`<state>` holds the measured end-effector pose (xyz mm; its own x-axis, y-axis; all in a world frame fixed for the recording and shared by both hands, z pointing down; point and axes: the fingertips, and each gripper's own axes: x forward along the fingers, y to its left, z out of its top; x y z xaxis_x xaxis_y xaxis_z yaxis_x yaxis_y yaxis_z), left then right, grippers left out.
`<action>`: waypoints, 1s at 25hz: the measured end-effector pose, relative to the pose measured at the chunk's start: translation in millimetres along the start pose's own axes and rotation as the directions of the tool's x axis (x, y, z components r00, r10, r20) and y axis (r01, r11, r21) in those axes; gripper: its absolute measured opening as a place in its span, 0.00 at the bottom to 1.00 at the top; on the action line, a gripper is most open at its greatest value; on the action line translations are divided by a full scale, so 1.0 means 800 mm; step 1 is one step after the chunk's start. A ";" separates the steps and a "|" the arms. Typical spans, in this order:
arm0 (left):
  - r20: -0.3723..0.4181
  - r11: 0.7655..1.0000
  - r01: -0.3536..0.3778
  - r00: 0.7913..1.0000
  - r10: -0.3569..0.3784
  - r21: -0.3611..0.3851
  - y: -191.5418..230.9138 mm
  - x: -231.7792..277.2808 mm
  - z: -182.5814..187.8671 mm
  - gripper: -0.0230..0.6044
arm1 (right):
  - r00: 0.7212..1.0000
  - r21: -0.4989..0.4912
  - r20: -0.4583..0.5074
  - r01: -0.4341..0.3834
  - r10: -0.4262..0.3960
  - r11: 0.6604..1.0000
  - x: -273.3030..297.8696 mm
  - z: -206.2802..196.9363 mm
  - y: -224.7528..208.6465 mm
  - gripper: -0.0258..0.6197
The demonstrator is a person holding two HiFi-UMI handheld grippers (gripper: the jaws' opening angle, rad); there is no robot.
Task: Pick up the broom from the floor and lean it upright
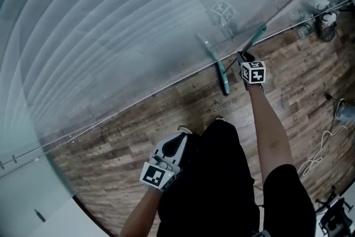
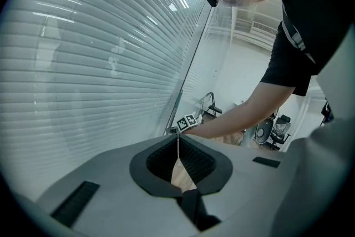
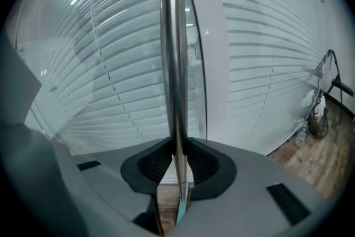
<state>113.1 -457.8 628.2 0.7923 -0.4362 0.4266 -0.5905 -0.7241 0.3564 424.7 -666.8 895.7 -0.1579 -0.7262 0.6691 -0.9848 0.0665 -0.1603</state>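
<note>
Teal-and-silver broom (image 3: pixel 173 64), nearly upright

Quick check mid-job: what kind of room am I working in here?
Probably an office or studio: a wall of slatted blinds, a wood-plank floor, and a white cable lying loose.

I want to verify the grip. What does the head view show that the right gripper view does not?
Only the head view: the left claw beside the person, and a white cable on the wooden floor. Only the right gripper view: the right claw clamped on the metal handle of the broom. Both: the broom, the blinds, the floor.
</note>
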 end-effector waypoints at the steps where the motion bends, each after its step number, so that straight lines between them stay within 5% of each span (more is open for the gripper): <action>1: -0.006 1.000 0.009 1.000 -0.009 -0.002 -0.002 0.002 -0.003 0.07 | 1.000 -0.003 0.002 0.000 0.000 1.000 0.000 0.002 0.000 0.18; 7: 0.006 0.999 0.025 1.000 -0.025 -0.034 -0.004 0.010 0.004 0.07 | 0.998 0.003 -0.036 -0.045 0.045 0.999 0.005 -0.003 0.008 0.19; 10: 0.051 0.994 0.030 0.998 -0.025 -0.106 -0.002 0.006 0.008 0.07 | 0.994 0.050 -0.060 -0.087 0.090 0.995 0.011 -0.005 0.014 0.31; 25: 0.039 0.985 -0.012 0.999 0.019 -0.174 -0.026 -0.041 0.032 0.07 | 0.995 0.015 -0.099 0.011 -0.010 1.000 -0.077 0.000 0.036 0.31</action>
<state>103.4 -442.3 585.5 0.7861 -0.4709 0.4003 -0.6179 -0.6144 0.4907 406.2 -620.2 850.3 -0.1545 -0.6553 0.7394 -0.9853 0.0475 -0.1638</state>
